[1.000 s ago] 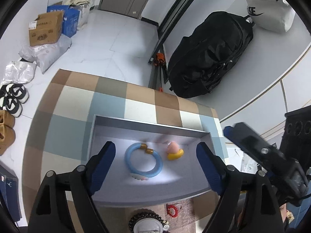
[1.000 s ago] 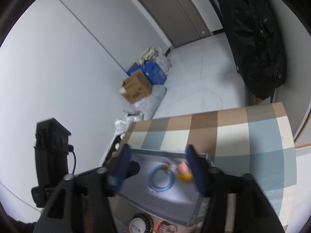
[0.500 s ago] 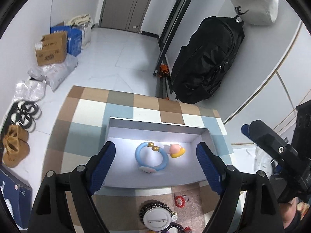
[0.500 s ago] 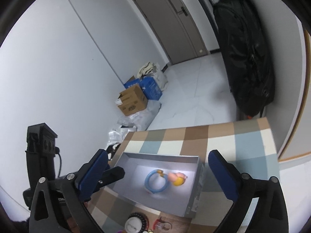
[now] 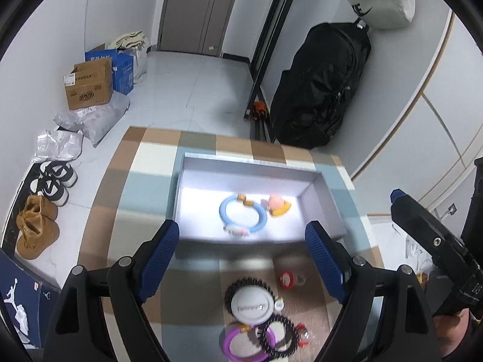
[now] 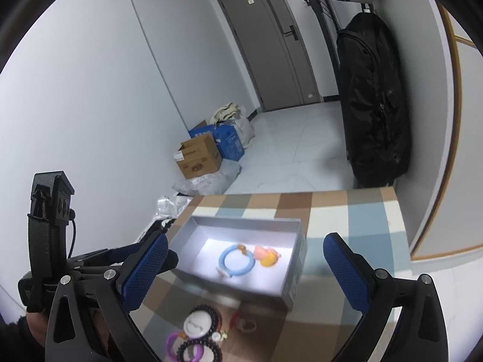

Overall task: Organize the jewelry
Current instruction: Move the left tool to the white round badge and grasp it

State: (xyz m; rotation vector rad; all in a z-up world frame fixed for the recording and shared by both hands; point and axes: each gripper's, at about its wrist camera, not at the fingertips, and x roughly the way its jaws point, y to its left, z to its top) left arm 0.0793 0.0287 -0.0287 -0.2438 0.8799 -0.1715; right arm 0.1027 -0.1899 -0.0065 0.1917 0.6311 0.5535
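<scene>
A grey open box (image 5: pixel 329 193) (image 6: pixel 294 259) sits on a checked tablecloth and holds a light blue bracelet (image 5: pixel 243 216) (image 6: pixel 236 260) and a pink and yellow charm (image 5: pixel 278 205) (image 6: pixel 265 255). In front of the box lie a white round piece ringed with black beads (image 5: pixel 250 303) (image 6: pixel 199 322), a purple ring (image 5: pixel 234 342) (image 6: pixel 172 344), a black beaded bracelet (image 5: pixel 279 339) and a small red piece (image 5: pixel 286 279). My left gripper (image 5: pixel 243 267) is open and empty above these. My right gripper (image 6: pixel 241 271) is open and empty, off to the right of the box.
The table (image 5: pixel 135 187) ends near a white tiled floor. Cardboard boxes (image 5: pixel 89 87), plastic bags and shoes (image 5: pixel 55 178) lie at the left. A black bag (image 5: pixel 320 84) leans on the wall at the right, by a door (image 5: pixel 196 12).
Both grippers have pulled up and back from the box. More of the loose pieces in front of the box have come into view. Both grippers stay open.
</scene>
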